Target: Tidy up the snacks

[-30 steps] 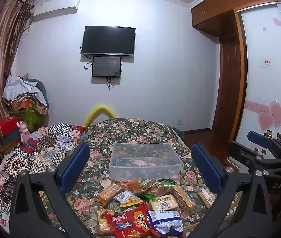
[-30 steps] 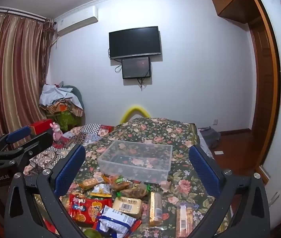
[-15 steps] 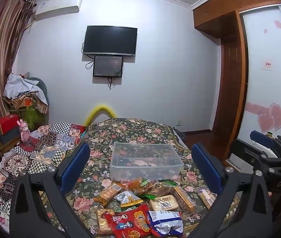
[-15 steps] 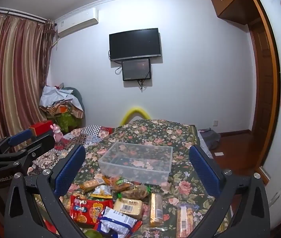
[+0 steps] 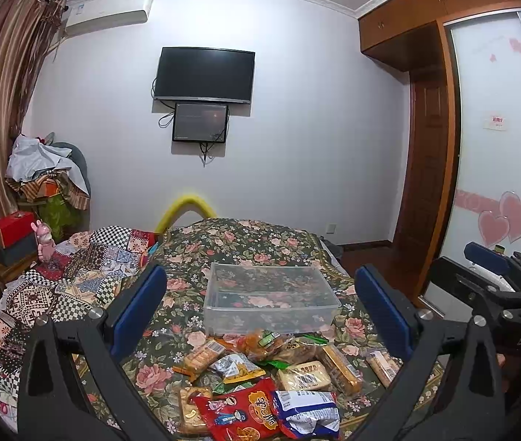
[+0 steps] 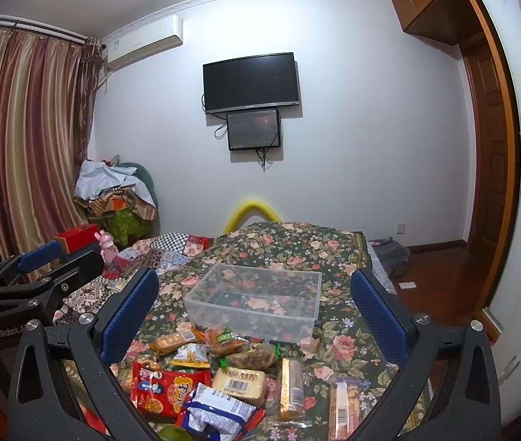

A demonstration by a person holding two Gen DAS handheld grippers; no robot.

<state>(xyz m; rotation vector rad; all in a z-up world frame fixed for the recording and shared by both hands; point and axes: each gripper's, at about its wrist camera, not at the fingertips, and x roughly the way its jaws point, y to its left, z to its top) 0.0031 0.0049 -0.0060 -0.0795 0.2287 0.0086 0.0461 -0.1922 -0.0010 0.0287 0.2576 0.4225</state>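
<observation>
Almost nothing is shifting since 1 second ago: both views are drifting only slightly, and the snack pile is lying just where it was, on the floral bedspread directly in front of the clear plastic bin, which is sitting empty. So the sorting is not yet starting. The left gripper is hanging above the pile with its jaws spread wide and nothing between them; the right gripper is doing the same alongside. A red packet and a blue-and-white packet are lying nearest the cameras, a likely first pick. Overlapping wrappers could be making a clean single grab tricky.
</observation>
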